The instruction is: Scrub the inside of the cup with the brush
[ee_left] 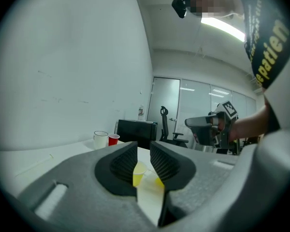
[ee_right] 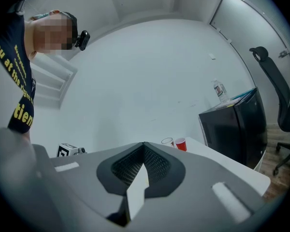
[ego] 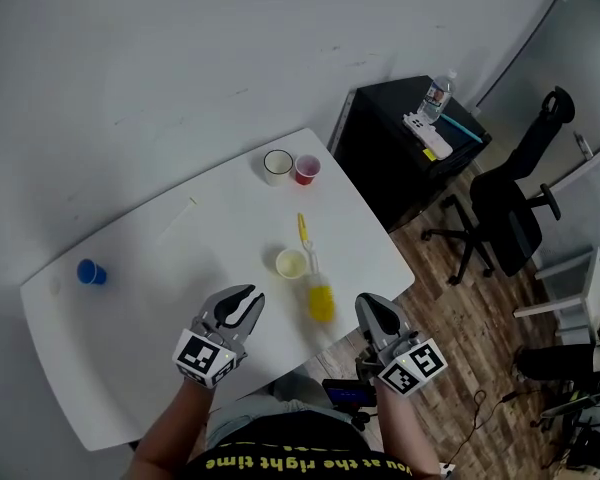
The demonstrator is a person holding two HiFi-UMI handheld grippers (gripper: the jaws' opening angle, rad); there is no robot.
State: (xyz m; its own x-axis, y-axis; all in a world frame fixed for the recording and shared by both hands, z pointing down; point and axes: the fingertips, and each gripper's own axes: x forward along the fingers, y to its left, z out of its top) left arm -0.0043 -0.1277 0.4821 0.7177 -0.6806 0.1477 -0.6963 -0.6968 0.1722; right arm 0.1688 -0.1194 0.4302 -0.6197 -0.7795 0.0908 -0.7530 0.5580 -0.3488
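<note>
- Nearby, the left tongs (ego: 242, 296) hover slightly spread and the right tongs (ego: 372, 303) are pressed together, both empty.
- Beyond, the yellow cup (ego: 291, 263) stands upright on the table (ego: 160, 268), with the brush (ego: 313, 273) lying just right of it.
- Farther off, a white mug (ego: 278, 166) and a red cup (ego: 306, 169) stand side by side.

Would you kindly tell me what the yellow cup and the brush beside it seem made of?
Yellow cup: probably thin plastic, matte pale yellow, uniform colour, no handle.
Brush: likely a plastic handle, yellow and white, with a yellow head; bristle or sponge cannot be told.
</note>
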